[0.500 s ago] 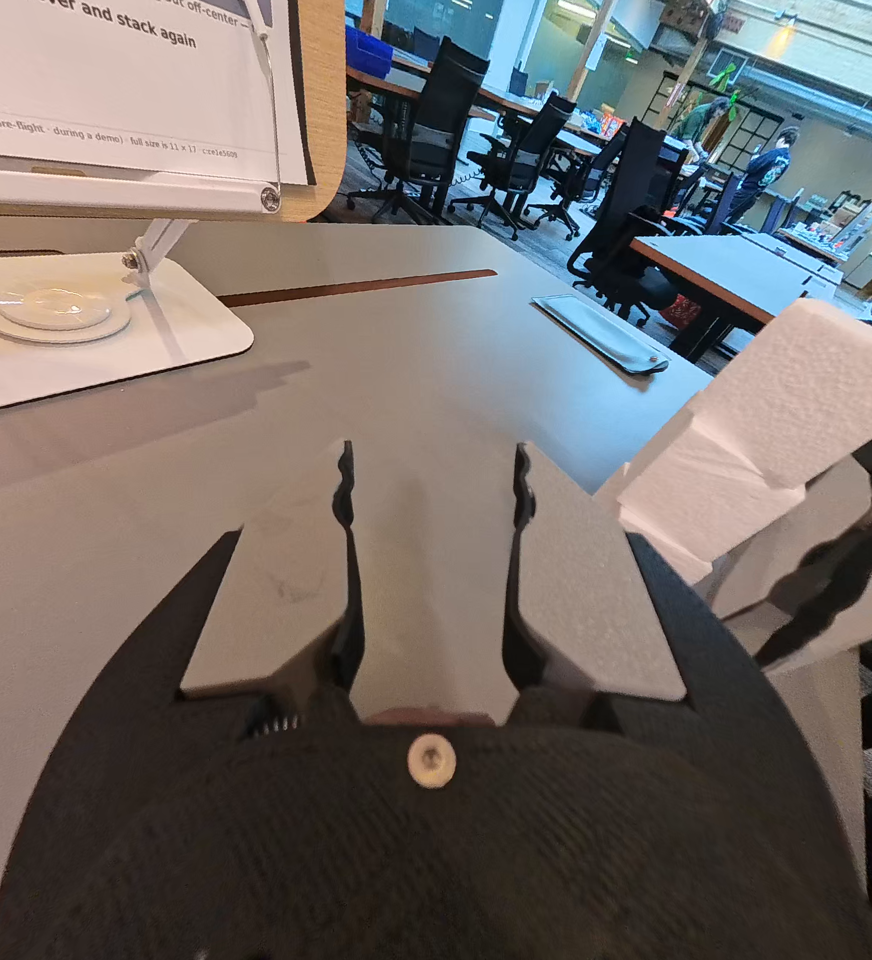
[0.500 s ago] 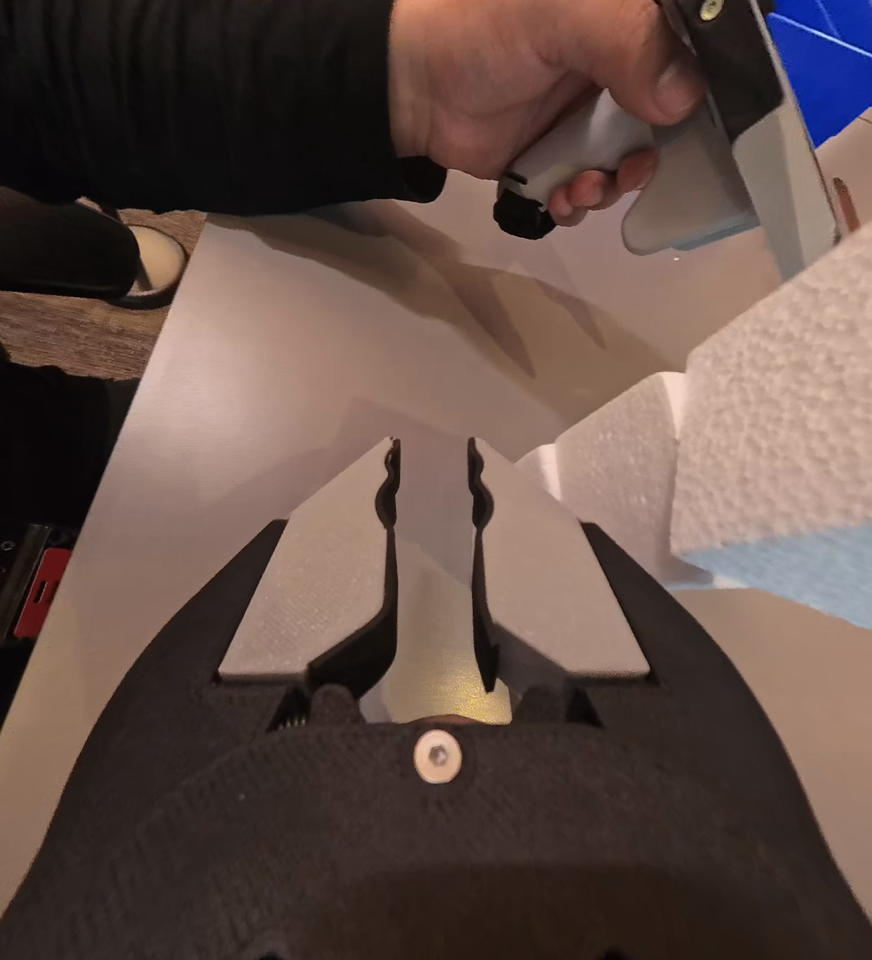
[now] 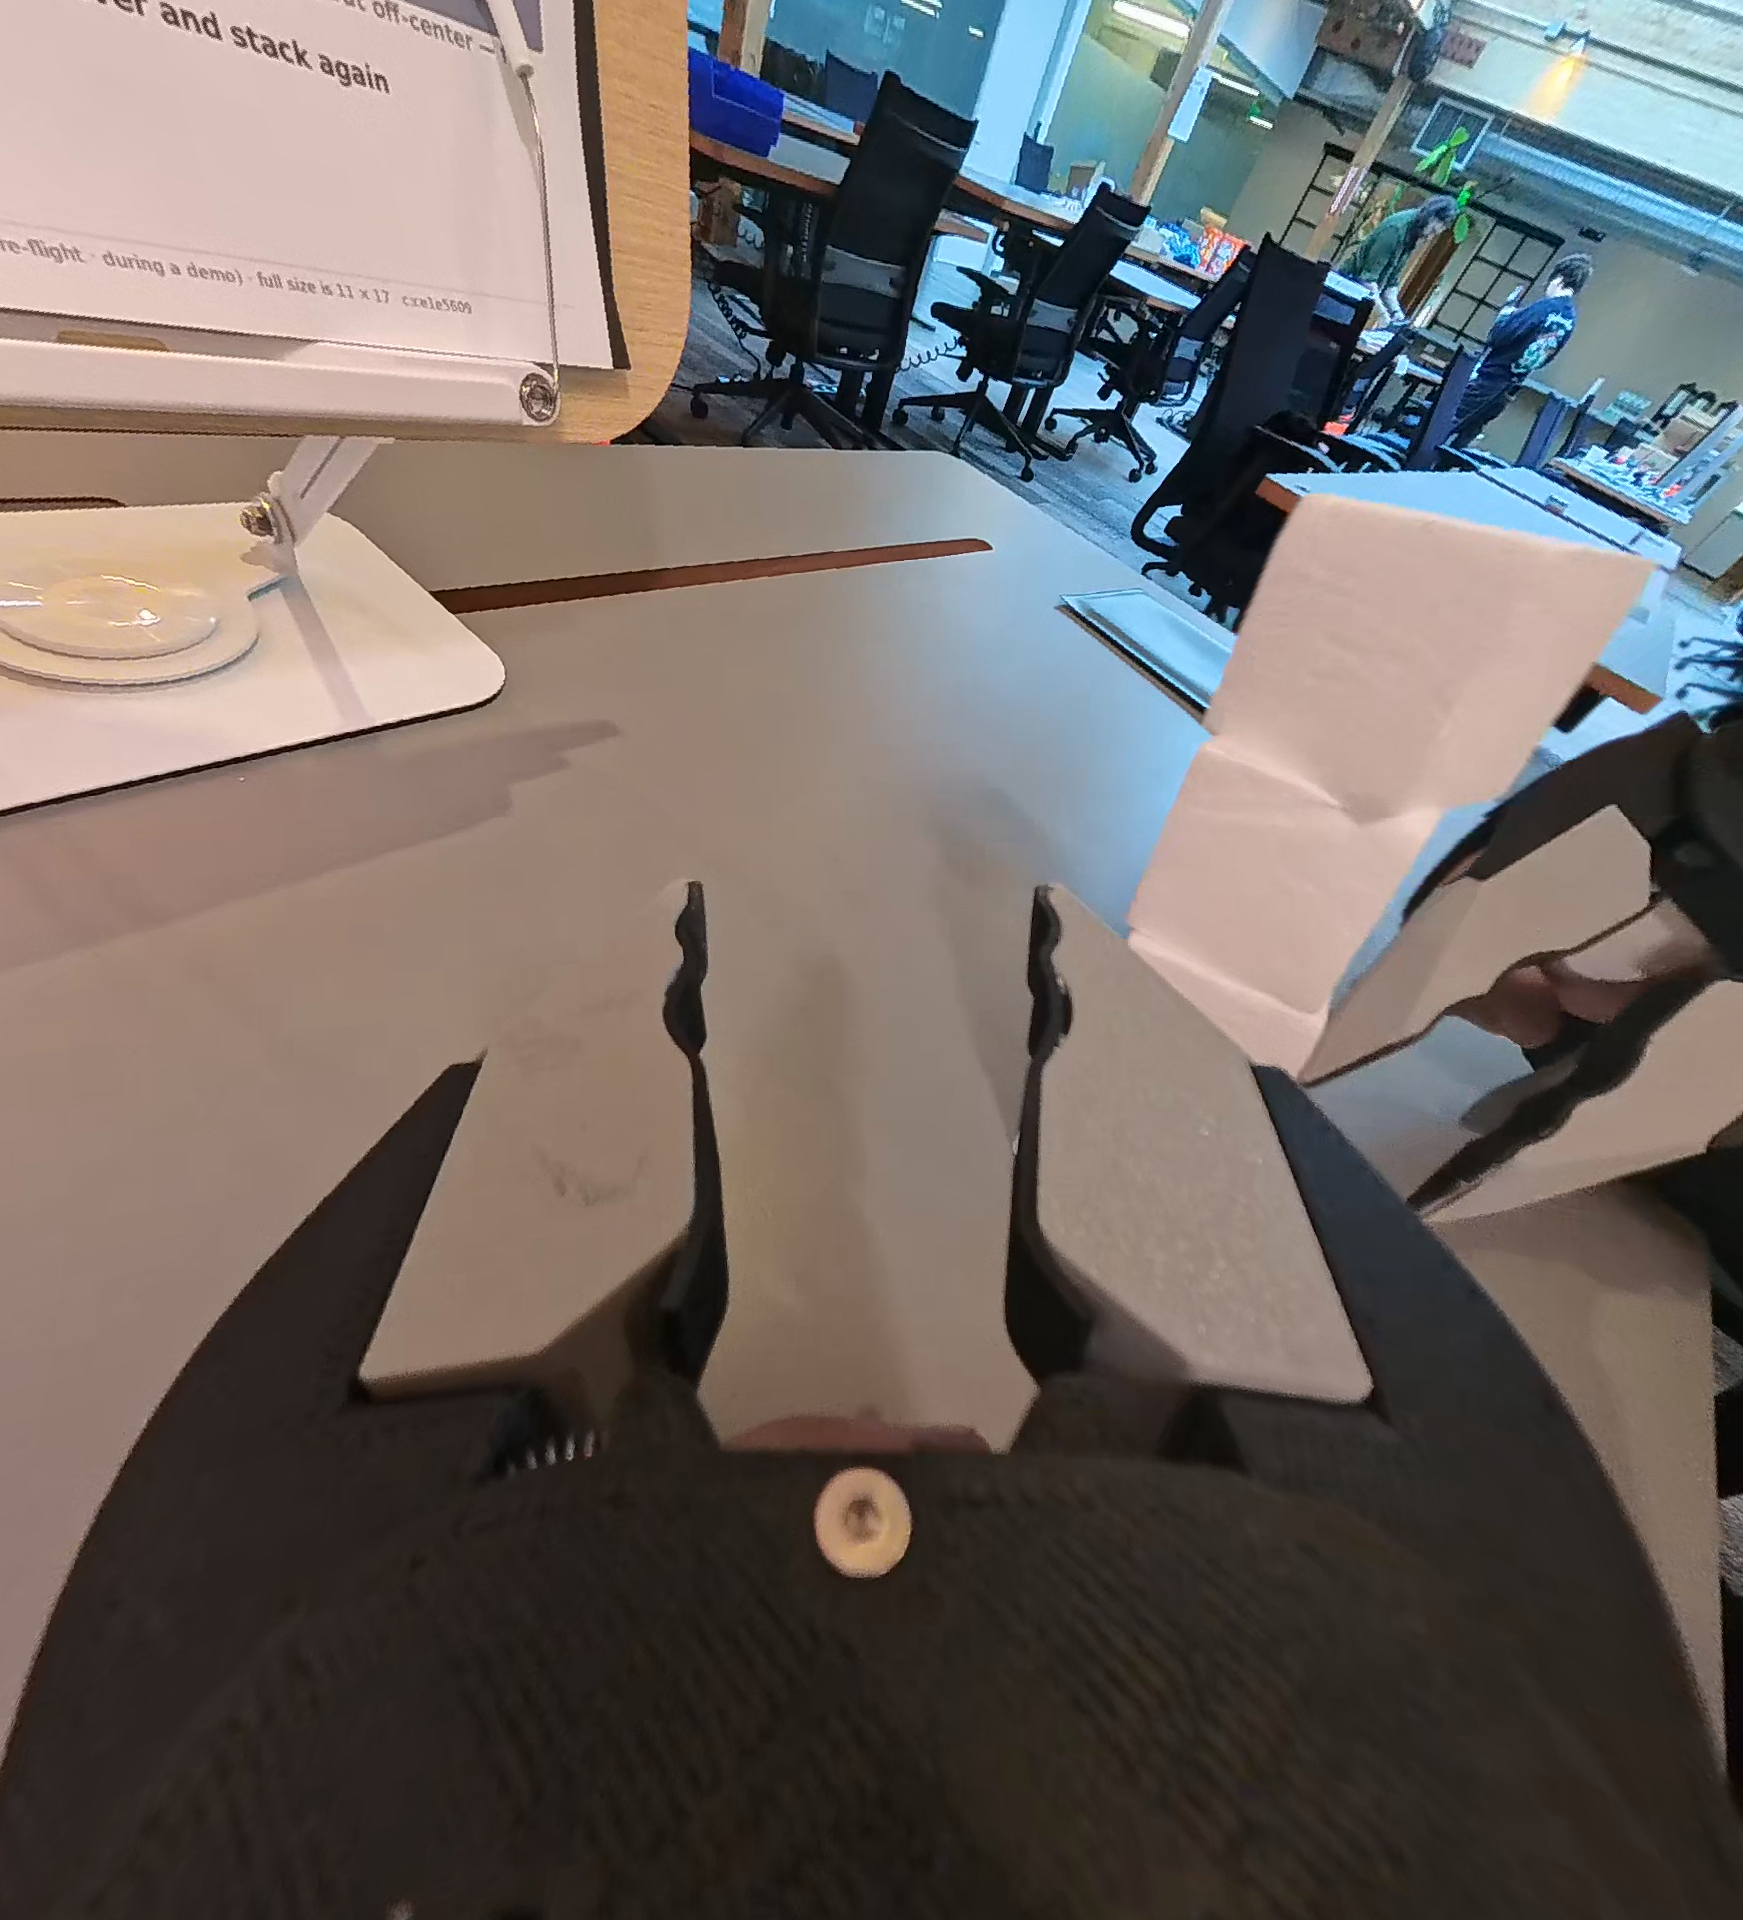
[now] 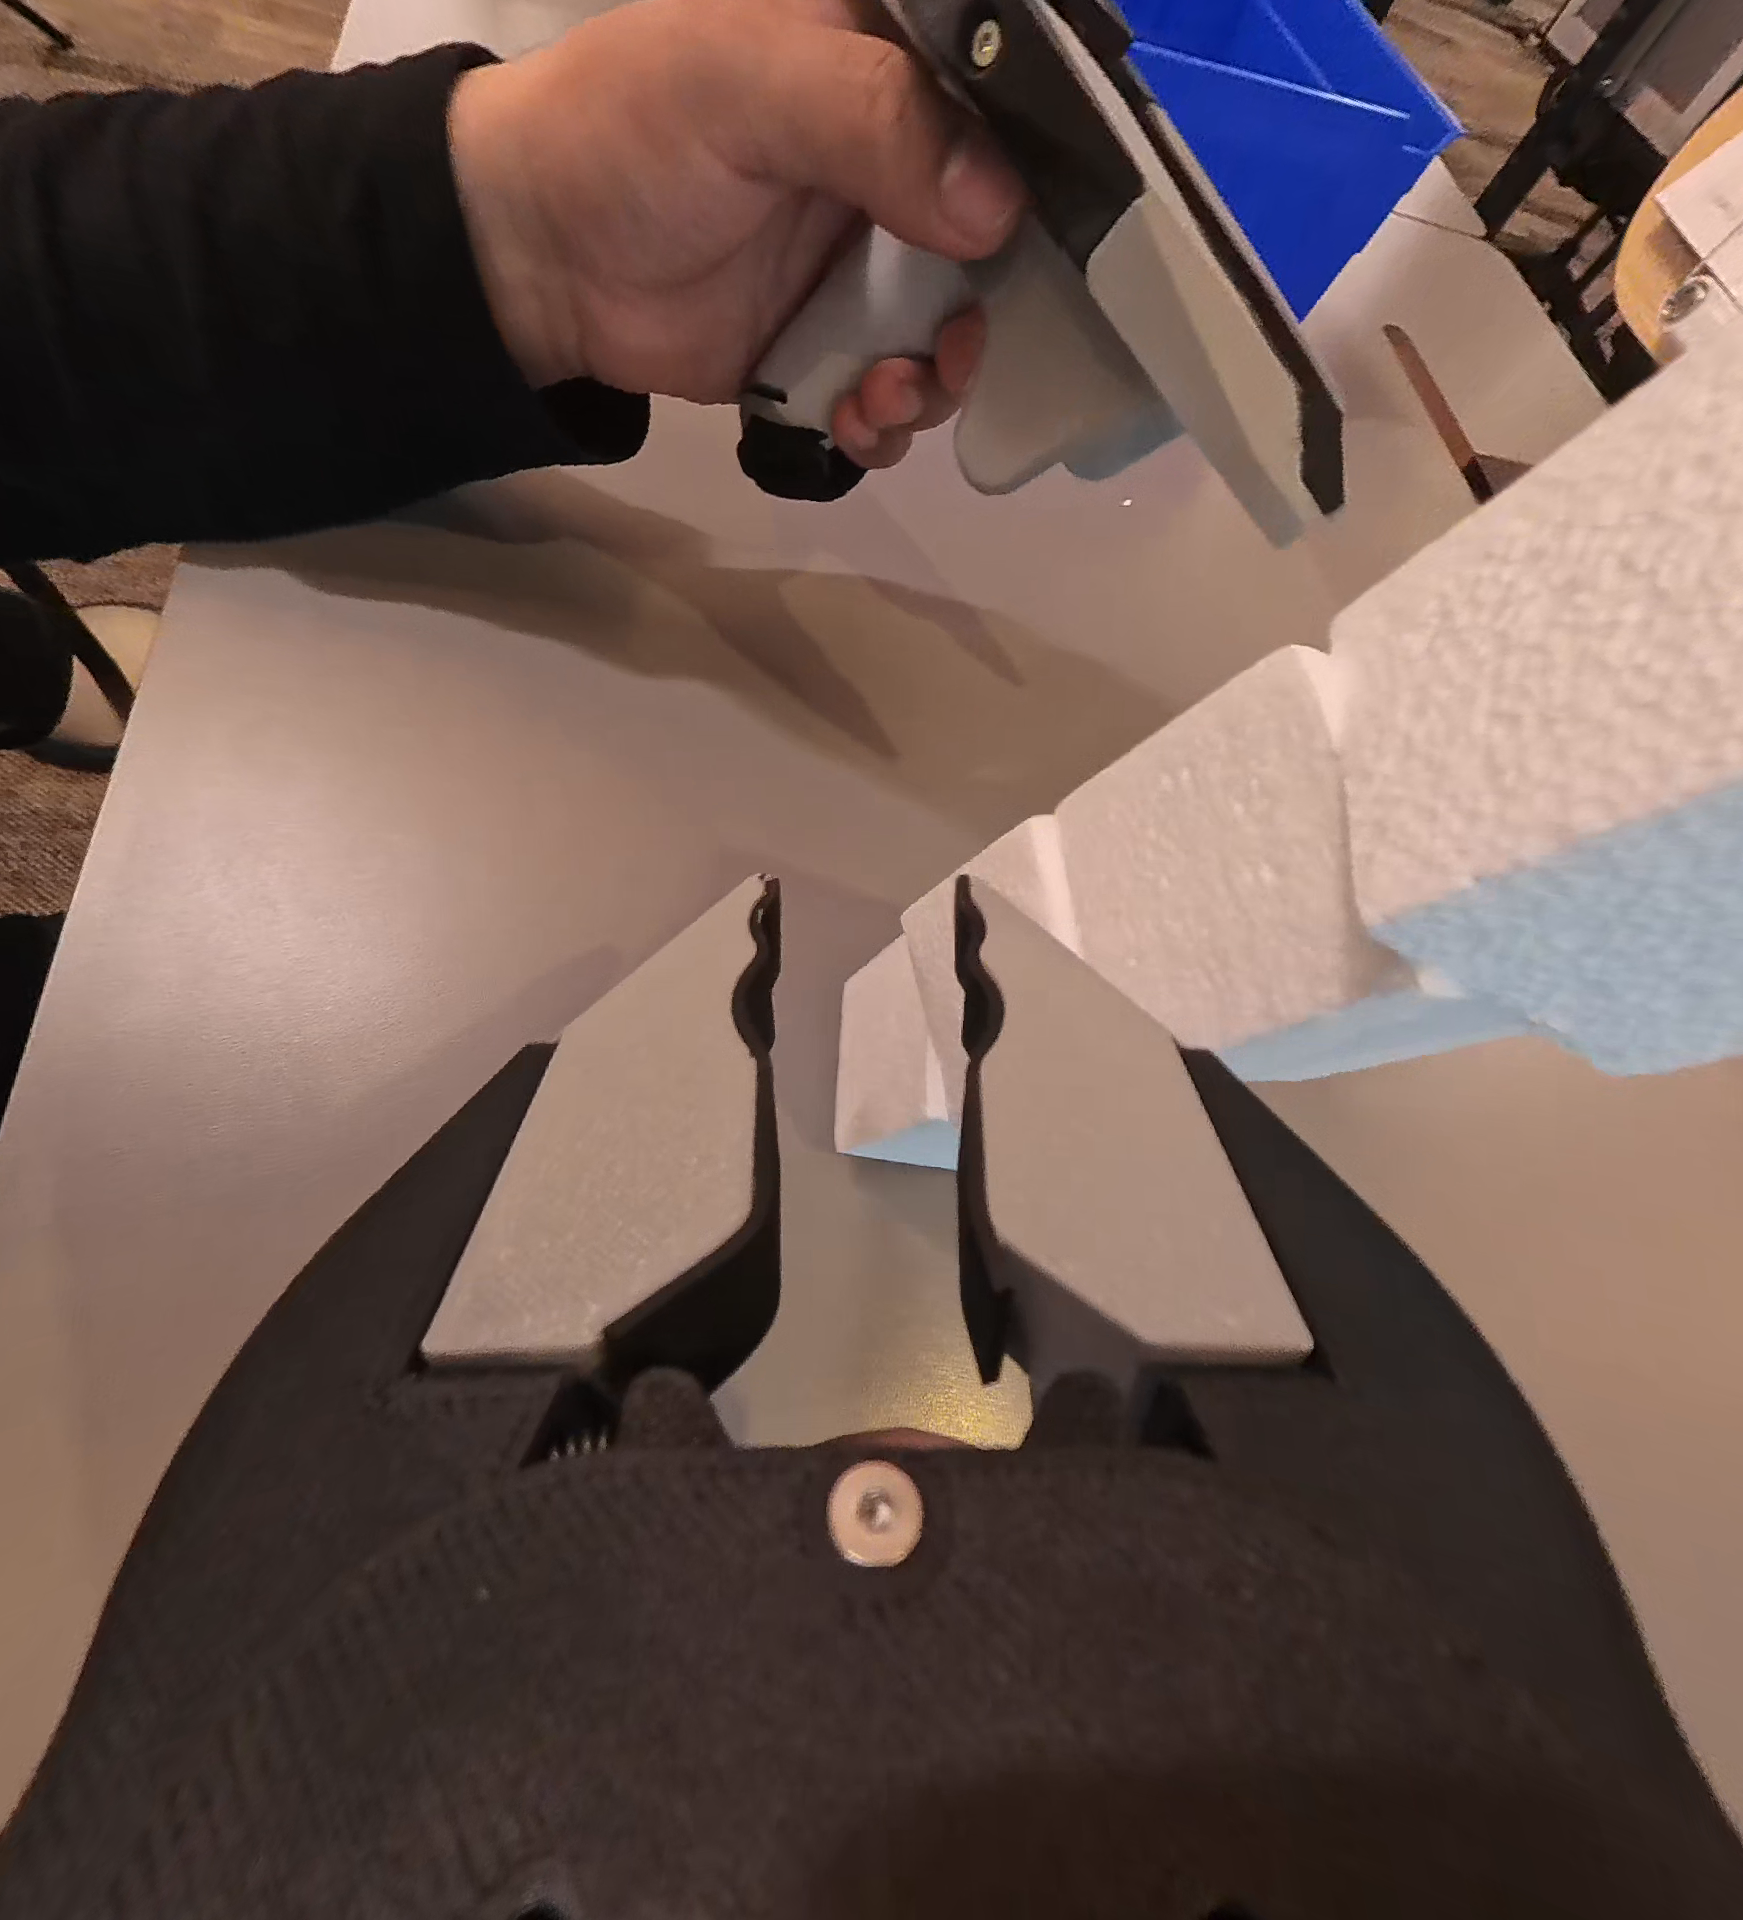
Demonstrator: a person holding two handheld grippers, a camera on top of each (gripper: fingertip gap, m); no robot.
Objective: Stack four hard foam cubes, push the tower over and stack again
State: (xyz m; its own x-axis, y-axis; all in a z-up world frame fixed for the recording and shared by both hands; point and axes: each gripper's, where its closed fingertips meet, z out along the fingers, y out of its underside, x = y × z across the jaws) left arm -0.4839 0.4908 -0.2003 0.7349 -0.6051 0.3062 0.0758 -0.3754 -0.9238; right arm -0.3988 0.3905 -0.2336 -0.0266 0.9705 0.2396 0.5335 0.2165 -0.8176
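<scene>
White hard foam cubes stand stacked with stepped, offset edges on the grey table point(image 3: 742, 748), at the right of the left wrist view: a top cube point(image 3: 1418, 644) and a lower one point(image 3: 1251, 873). In the right wrist view the stack runs diagonally: top cube point(image 4: 1573, 748), middle cube point(image 4: 1210, 883), bottom cube point(image 4: 888, 1039). My right gripper point(image 4: 862, 904) is narrowly open and empty at the bottom cube, whose corner shows between its fingers. It also shows in the left wrist view point(image 3: 1407, 1060). My left gripper point(image 3: 867, 914) is open and empty, left of the stack, and shows held by a hand point(image 4: 1303, 488).
A white document stand point(image 3: 223, 208) with its base plate point(image 3: 171, 665) stands at the back left. A blue bin point(image 4: 1293, 135) sits beyond the table. A metal cover plate point(image 3: 1147, 634) lies near the far edge. Office chairs point(image 3: 877, 270) and desks lie beyond.
The right gripper has moved in to the bottom of the stack, and its jaws stand slightly wider. The left gripper has shifted, so the stack sits further into its view and looks more upright.
</scene>
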